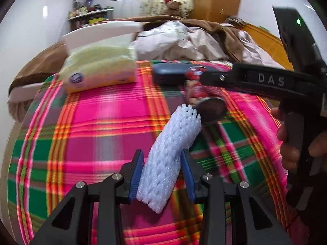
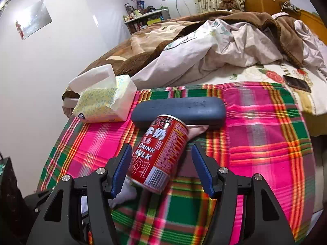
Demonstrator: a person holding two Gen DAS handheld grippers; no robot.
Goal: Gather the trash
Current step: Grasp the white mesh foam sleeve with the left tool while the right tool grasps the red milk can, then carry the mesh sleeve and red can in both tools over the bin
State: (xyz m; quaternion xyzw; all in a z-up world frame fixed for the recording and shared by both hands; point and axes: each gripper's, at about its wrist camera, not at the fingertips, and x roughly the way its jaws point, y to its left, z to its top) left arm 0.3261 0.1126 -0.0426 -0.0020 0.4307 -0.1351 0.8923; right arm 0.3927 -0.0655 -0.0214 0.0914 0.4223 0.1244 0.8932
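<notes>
A white foam fruit net (image 1: pixel 169 157) lies between the blue pads of my left gripper (image 1: pixel 161 159); both pads touch it and it stands tilted above the plaid cloth (image 1: pixel 92 126). A red milk can (image 2: pixel 161 153) lies tilted between the pads of my right gripper (image 2: pixel 161 153); the left pad is at the can, the right pad stands apart from it. In the left wrist view the can (image 1: pixel 194 81) sits under the right gripper's finger, beside a metal spoon (image 1: pixel 212 110).
A tissue pack in a white bag (image 2: pixel 102 98) and a blue case (image 2: pixel 179 110) lie at the cloth's far edge. Rumpled bedding (image 2: pixel 214 47) lies behind. A phone (image 2: pixel 296 83) lies on the bed to the right. A white scrap (image 2: pixel 124 192) lies under my right gripper.
</notes>
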